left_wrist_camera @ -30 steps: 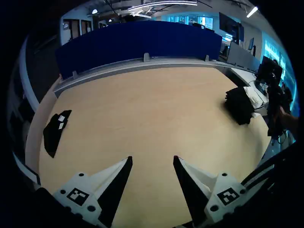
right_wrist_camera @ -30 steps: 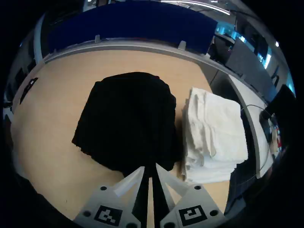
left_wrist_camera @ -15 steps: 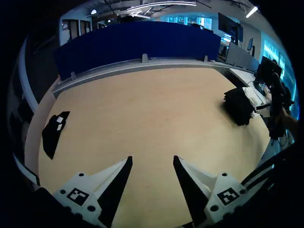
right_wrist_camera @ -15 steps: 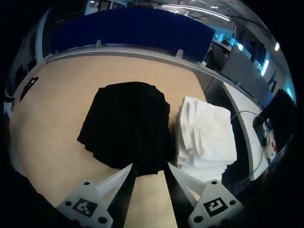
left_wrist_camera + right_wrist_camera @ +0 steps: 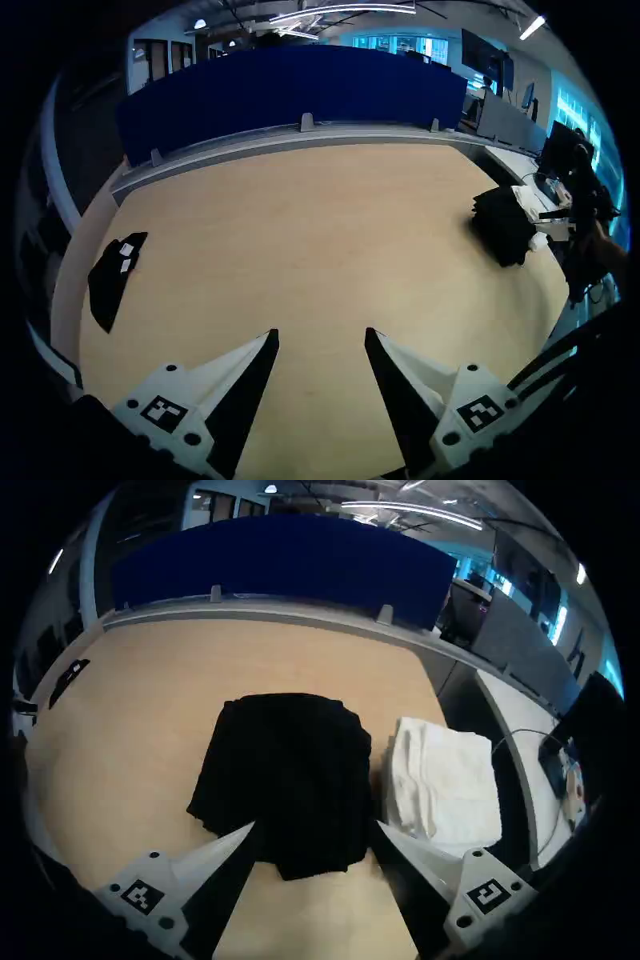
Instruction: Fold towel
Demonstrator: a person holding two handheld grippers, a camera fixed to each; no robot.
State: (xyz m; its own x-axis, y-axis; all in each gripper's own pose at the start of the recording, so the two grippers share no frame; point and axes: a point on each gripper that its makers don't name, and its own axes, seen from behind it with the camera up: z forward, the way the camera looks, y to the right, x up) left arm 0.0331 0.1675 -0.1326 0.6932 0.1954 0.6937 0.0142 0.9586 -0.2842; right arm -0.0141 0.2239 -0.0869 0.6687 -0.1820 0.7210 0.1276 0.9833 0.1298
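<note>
Left tool [image 5: 320, 332] was released, its two white fingers spread wide over bare wood at six o'clock in the left gripper view, touching nothing. The pale wooden counter [image 5: 320, 240] stretched ahead to a blue partition [image 5: 296, 88] at twelve o'clock. A small dark cloth [image 5: 114, 276] with white tags lay flat near the counter's edge at nine o'clock. At three o'clock, well apart from this tool, sat the black towels [image 5: 502, 232] in a stack, with the white towels [image 5: 528, 198] just beyond them. A person's hand [image 5: 604, 250] showed beside both stacks at the counter's far edge.

In the right gripper view, the right tool [image 5: 314, 826] was likewise released, its fingers parted to either side of the near end of the black towels [image 5: 288, 768]. That folded stack lay in the middle of the view on the counter [image 5: 144, 712], its front edge reaching down between the fingers toward six o'clock. The fingers seemed to sit just beside the cloth rather than pressing on it, though the dark fabric made this hard to judge. The white towels [image 5: 440, 780] lay folded at four o'clock, touching the black stack's side. The blue partition [image 5: 280, 560] ran across twelve o'clock, and the small dark cloth [image 5: 68, 682] lay far off at ten o'clock.
</note>
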